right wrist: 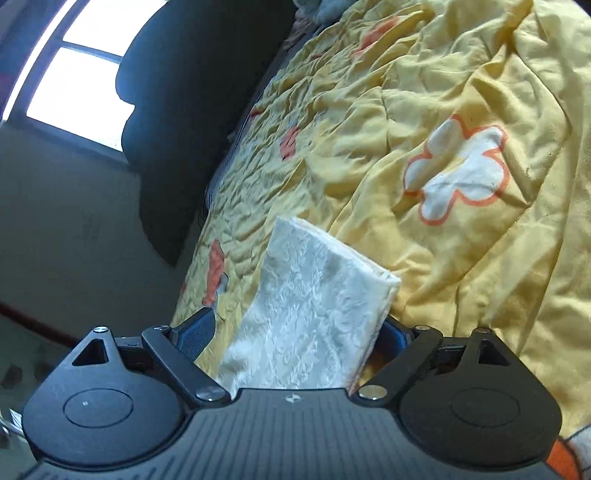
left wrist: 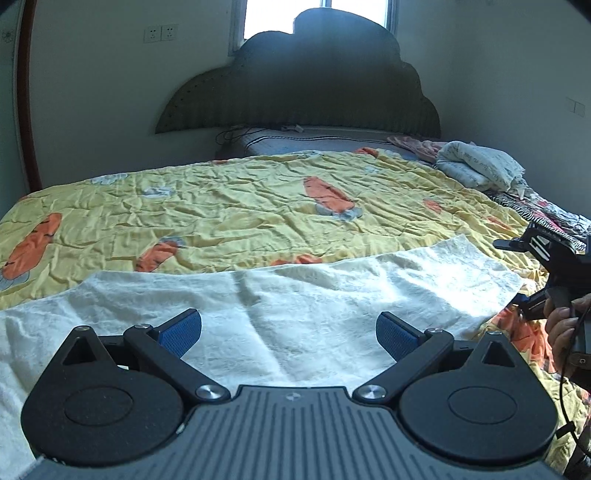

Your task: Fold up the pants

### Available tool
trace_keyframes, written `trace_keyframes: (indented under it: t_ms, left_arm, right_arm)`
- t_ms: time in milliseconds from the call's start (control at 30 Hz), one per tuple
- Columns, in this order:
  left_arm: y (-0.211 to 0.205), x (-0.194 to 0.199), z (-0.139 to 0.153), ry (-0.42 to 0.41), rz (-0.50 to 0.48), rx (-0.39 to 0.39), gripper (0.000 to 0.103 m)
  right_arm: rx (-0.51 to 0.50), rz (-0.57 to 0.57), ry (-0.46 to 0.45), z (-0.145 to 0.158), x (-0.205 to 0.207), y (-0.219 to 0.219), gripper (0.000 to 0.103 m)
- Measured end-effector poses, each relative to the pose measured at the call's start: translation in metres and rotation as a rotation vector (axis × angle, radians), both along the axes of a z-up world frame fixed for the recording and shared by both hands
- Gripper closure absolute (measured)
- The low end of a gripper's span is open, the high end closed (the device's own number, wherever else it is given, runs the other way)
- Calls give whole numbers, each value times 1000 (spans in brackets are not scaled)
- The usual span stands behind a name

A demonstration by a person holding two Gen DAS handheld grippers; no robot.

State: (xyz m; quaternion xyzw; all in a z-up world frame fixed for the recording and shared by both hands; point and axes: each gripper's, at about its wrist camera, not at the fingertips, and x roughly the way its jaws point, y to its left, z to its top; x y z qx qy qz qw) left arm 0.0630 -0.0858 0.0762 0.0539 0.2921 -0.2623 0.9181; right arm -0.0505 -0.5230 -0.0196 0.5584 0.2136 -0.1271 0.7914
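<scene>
While your left gripper hangs just above the near part of the bed, its two blue-padded fingers stand wide apart with nothing between them. Beneath and beyond them lie the white pants — a long textured strip stretched left to right across the near side of the yellow quilt. At the right edge of that view you see your right hand wrapped around the dark body of the other tool, just beside the right end of the pants.

From the right wrist, your right gripper has its fingers spread around a folded, layered end of the pants; the cloth passes between them, touching the right finger, while a gap shows beside the left finger — they are not clamped on it.

Farther off, the quilt runs to a heap of crumpled clothes at the far right, and a dark scalloped headboard stands beneath a bright window.
</scene>
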Motion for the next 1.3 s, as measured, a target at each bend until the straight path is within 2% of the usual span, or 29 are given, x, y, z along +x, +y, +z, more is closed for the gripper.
trace_keyframes:
  t_ms: [67,100,133,200,400,667,867,900,933,1033,1133,1200,1300]
  left_arm:
    - [-10,1,0,3,-21,-11,1]
    - [-15,1,0,8,-31,-11,1]
    - [-20,2,-1,14,-37,-8,1]
    - [-31,3,-2,26,-54,-5,1]
    - [-50,-1,-3,14,-119,3,1]
    - [-64,0,-7,33,-140,5,1]
    - [-71,-2,-6,31,-152,1,1]
    - [-72,-2,-5,31,-155,0,1]
    - [-74,-3,-5,30,-157,-1,1]
    - [-78,-2,-4,31,-165,-8,1]
    - [-86,1,-3,34,-180,-13,1]
    - [-95,6,-1,32,-197,-18,1]
    - [-113,18,5,45,-227,-56,1]
  right_arm:
    - [-119,22,60,7,9,12,18]
    - [-165,13,93,10,11,16,28]
    - [-185,-6,116,9,11,18,43]
    - [-183,-25,108,5,10,15,51]
    - [-216,2,110,4,13,11,53]
    - [-324,27,129,9,20,20,53]
    - [-374,28,107,7,17,25,53]
    - [-397,30,115,6,16,26,59]
    - [-416,33,124,6,16,27,68]
    - [-394,44,106,4,13,21,71]
    - [-388,36,106,3,11,20,79]
    - [-487,55,122,10,13,31,83]
    - [-742,105,129,31,16,63,87]
